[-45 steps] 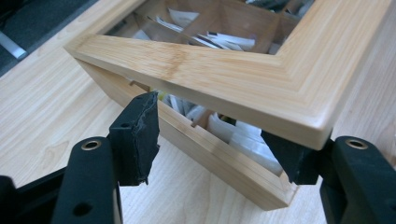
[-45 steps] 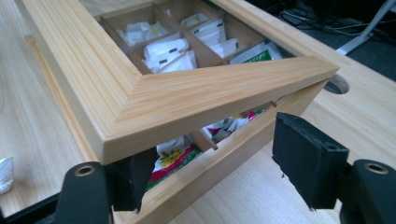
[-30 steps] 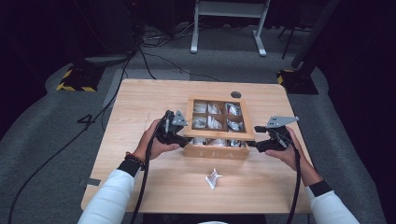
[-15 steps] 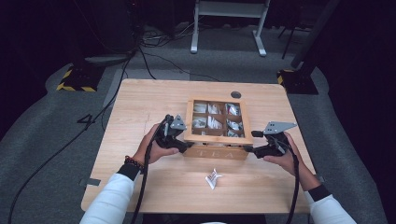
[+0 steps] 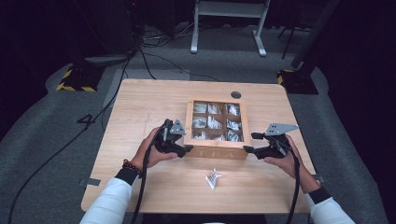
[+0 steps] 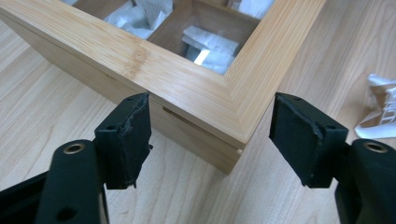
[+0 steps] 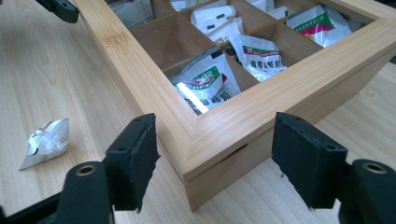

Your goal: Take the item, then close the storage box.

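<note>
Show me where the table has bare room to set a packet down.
Bare wood lies left of the wooden box, behind the left gripper, and along the table edge beyond the box. In front it is crowded: both grippers at the box's near corners, right gripper, and a loose packet.

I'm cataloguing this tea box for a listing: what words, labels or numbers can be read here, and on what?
"TEA": on the front wall of the wooden tea box, faint in the high view.
Sachets in the box: green and red print, too blurred to read.
Loose sachet on the table: dark marks, unreadable.
</note>
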`<control>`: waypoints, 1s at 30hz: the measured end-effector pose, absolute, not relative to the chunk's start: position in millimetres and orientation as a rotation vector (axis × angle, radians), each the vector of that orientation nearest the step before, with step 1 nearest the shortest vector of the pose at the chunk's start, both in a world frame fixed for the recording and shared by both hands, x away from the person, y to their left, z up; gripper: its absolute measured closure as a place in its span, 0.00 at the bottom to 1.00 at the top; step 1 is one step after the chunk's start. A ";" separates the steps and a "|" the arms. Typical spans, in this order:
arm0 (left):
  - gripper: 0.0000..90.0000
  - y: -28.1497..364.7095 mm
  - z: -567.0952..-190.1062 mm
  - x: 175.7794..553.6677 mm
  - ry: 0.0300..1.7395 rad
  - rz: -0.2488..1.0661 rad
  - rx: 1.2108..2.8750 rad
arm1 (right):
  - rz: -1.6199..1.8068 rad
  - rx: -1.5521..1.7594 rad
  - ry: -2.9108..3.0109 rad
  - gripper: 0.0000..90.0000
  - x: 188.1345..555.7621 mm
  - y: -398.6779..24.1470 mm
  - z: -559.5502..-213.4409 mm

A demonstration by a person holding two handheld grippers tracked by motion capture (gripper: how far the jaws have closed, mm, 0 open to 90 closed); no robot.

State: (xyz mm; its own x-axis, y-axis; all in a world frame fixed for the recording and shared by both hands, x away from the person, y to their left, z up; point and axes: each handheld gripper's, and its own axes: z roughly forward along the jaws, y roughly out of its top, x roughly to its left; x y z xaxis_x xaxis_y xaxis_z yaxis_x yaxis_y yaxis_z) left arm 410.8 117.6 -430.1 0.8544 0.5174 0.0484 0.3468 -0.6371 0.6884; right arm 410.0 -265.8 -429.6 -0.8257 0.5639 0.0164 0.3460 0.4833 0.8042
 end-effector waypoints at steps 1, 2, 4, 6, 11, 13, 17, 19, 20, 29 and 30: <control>0.35 117.8 -430.5 409.7 0.623 0.320 2.321 | 1.265 0.781 2.482 0.35 410.2 -265.9 -430.2; 0.35 117.4 -431.4 408.1 0.625 0.322 2.321 | 1.265 0.781 2.485 0.36 410.2 -265.8 -430.8; 0.35 116.4 -433.8 405.9 0.615 0.330 2.338 | 1.250 0.768 2.499 0.37 409.1 -265.2 -432.5; 0.34 115.8 -435.0 403.8 0.614 0.331 2.340 | 1.238 0.761 2.502 0.38 408.0 -264.4 -432.9; 0.34 120.4 -431.8 403.8 0.616 0.347 2.329 | 1.243 0.738 2.493 0.37 408.4 -263.1 -429.1; 0.34 122.9 -428.4 403.5 0.624 0.353 2.315 | 1.239 0.727 2.488 0.37 408.2 -262.9 -426.9; 0.32 126.2 -422.0 401.5 0.627 0.403 2.326 | 1.222 0.716 2.479 0.36 408.4 -264.5 -420.9; 0.31 127.5 -420.0 400.3 0.624 0.413 2.324 | 1.220 0.712 2.476 0.36 408.0 -265.2 -419.1; 0.31 128.4 -418.8 399.1 0.631 0.425 2.317 | 1.215 0.705 2.474 0.35 407.2 -266.0 -417.1; 0.20 137.1 -403.6 383.8 0.613 0.539 2.275 | 1.132 0.646 2.442 0.33 394.5 -271.0 -403.4; 0.18 137.1 -403.6 383.8 0.613 0.539 2.275 | 1.132 0.646 2.442 0.33 394.5 -271.0 -403.4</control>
State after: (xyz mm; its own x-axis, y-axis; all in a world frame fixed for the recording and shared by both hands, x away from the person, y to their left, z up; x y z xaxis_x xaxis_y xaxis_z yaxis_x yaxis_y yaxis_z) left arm 383.8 137.1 -403.6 0.8008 0.5650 0.1988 0.2693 -0.6361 0.7231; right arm 394.5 -271.0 -403.4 -0.8259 0.5468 -0.1377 0.2484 0.5721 0.7817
